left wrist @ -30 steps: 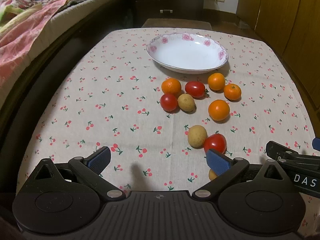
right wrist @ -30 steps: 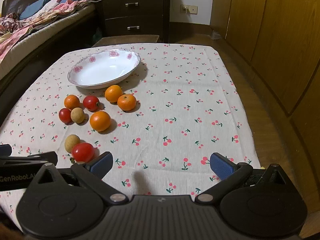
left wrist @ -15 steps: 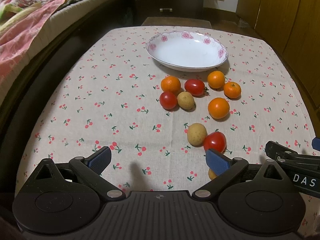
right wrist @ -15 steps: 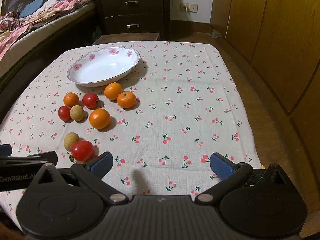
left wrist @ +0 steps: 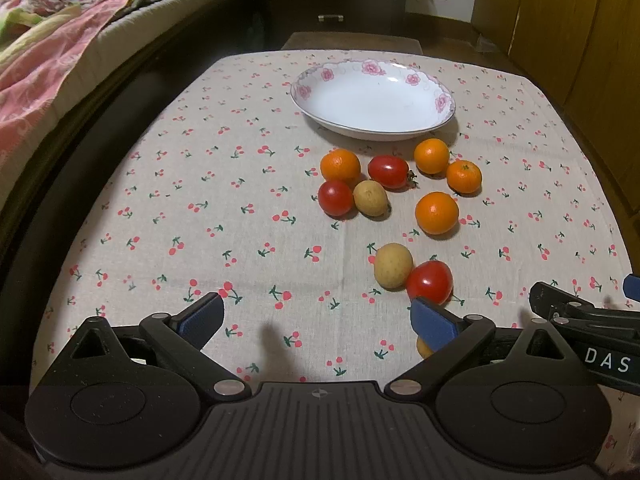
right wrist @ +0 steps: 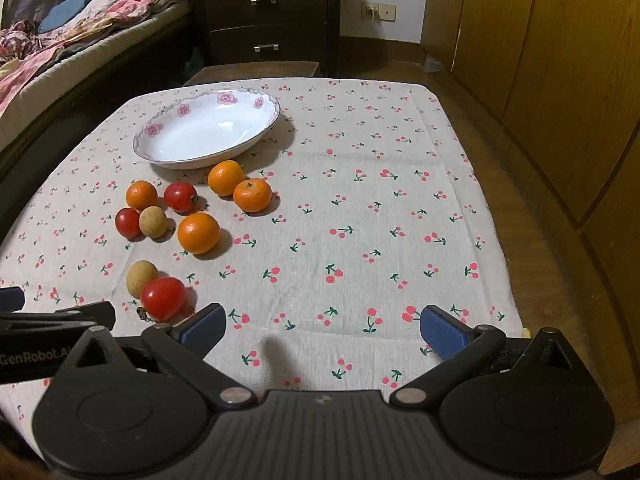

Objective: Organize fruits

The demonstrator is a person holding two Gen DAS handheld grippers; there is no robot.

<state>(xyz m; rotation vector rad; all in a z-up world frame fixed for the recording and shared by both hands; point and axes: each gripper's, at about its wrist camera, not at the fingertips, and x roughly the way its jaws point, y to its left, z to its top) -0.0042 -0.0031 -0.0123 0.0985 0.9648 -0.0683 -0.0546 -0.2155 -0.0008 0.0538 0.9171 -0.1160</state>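
While both tools gape wide and hold nothing, left tool [left wrist: 318, 318] sits beside nearest tomato [left wrist: 429, 282]; right tool [right wrist: 324, 326] right of it, plate [left wrist: 372, 100] beyond.

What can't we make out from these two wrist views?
- Small orange-yellow fruit: left wrist view, mostly hidden behind the left gripper's blue-padded finger; type unclear.
- Yellow scrap past the cherry-print tablecloth's edge: right wrist view, too small to identify.
- Right gripper: in the left wrist view, cut off by the frame edge.
- Far inside of the white floral-rimmed bowl: low angle, partly unseen.
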